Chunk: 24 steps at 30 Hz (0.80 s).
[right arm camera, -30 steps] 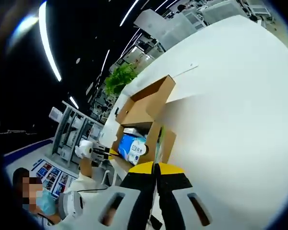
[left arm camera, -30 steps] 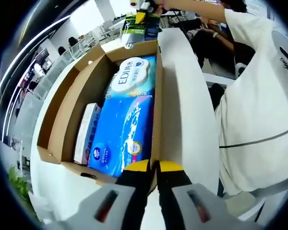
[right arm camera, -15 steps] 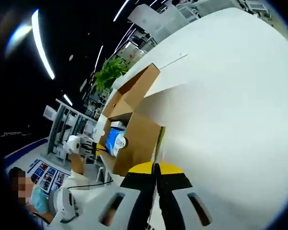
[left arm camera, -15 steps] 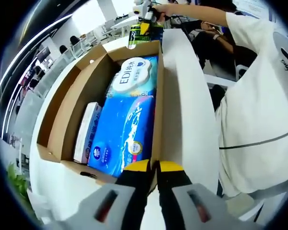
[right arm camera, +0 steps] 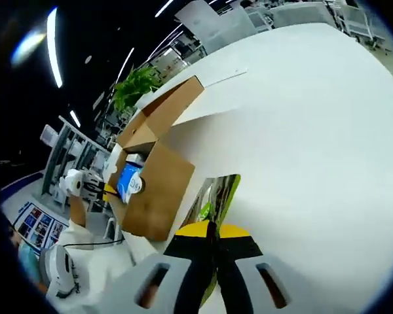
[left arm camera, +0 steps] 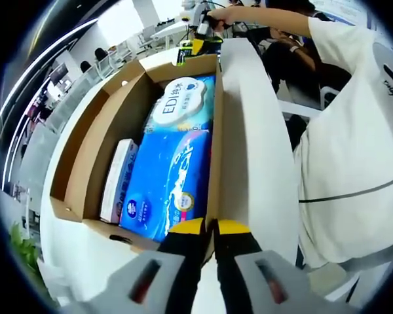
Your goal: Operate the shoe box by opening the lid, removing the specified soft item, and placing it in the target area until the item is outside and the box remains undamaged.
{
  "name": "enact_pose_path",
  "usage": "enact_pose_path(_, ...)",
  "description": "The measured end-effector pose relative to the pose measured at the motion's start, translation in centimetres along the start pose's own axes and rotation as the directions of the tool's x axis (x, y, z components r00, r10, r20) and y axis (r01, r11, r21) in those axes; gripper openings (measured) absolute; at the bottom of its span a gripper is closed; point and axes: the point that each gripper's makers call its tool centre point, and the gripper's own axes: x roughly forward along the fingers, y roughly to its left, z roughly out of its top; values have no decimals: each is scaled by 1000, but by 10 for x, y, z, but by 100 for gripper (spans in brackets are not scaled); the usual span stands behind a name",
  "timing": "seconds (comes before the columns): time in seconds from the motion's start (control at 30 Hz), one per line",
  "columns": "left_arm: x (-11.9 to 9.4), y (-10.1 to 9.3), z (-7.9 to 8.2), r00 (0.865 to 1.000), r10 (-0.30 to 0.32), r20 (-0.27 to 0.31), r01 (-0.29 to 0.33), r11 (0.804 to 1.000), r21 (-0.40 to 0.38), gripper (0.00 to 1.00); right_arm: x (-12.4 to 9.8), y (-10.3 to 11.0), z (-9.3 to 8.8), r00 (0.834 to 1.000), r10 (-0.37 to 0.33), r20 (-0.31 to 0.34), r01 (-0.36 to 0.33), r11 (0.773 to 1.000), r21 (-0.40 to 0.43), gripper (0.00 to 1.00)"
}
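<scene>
In the left gripper view, the left gripper (left arm camera: 209,227) is clenching its yellow-tipped jaws on the near edge of the cardboard shoe box (left arm camera: 85,150), right where the side wall is meeting the white lid (left arm camera: 255,131), which is lying swung open beside it. The box is holding three soft packs: a blue tissue pack (left arm camera: 169,180), a white-topped wipes pack (left arm camera: 180,101) beyond it, and a slim white pack (left arm camera: 116,180) standing along the wall. At the far end, the right gripper (left arm camera: 200,47) is hanging over the box's edge with a green packet (left arm camera: 185,52). In the right gripper view, the right gripper (right arm camera: 209,230) is pinching the green packet (right arm camera: 216,196) over the white table (right arm camera: 314,131), near the open box (right arm camera: 154,183), where the left gripper (right arm camera: 108,190) is gripping its far edge.
</scene>
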Motion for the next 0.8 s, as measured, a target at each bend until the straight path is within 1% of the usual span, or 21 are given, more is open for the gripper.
enact_pose_path(0.1,0,0,0,1000,-1,1,1,1000,1,5,4,0,-8,998,-64,-21,63,996,-56,0)
enact_pose_path(0.13,0,0,0,1000,-1,1,1,1000,1,5,4,0,-8,997,-72,-25,70,996,-62,0)
enact_pose_path(0.23,0,0,0,1000,1,3,-1,1000,2,5,7,-5,-12,988,-143,-53,134,980,-147,0)
enact_pose_path(0.27,0,0,0,1000,2,4,-2,1000,3,5,8,-4,-13,988,-147,-50,136,974,-182,0)
enact_pose_path(0.3,0,0,0,1000,3,6,-3,1000,4,5,8,-6,-12,987,-152,-55,140,972,-186,0)
enact_pose_path(0.37,0,0,0,1000,4,7,-4,1000,6,5,8,-7,-15,980,-187,-65,170,962,-212,0)
enact_pose_path(0.4,0,0,0,1000,4,6,-4,1000,7,5,8,-7,-15,979,-196,-63,178,959,-220,1)
enact_pose_path(0.5,0,0,0,1000,4,6,-4,1000,9,5,9,-13,-15,971,-228,-72,199,937,-288,1)
enact_pose_path(0.53,0,0,0,1000,4,7,-4,1000,9,5,9,-13,-16,970,-228,-81,191,927,-322,1)
enact_pose_path(0.6,0,0,0,1000,5,7,-5,1000,11,5,9,-15,-16,973,-213,-85,171,922,-348,1)
enact_pose_path(0.7,0,0,0,1000,5,7,-5,1000,14,5,7,-27,-6,971,-230,-68,184,897,-403,3)
enact_pose_path(0.73,0,0,0,1000,4,7,-4,1000,14,5,7,-28,-6,970,-234,-68,185,891,-415,4)
enact_pose_path(0.77,0,0,0,1000,4,7,-4,1000,13,5,7,-29,-6,969,-236,-69,186,889,-417,6)
enact_pose_path(0.8,0,0,0,1000,4,7,-4,1000,14,5,7,-34,-4,967,-248,-64,197,879,-434,8)
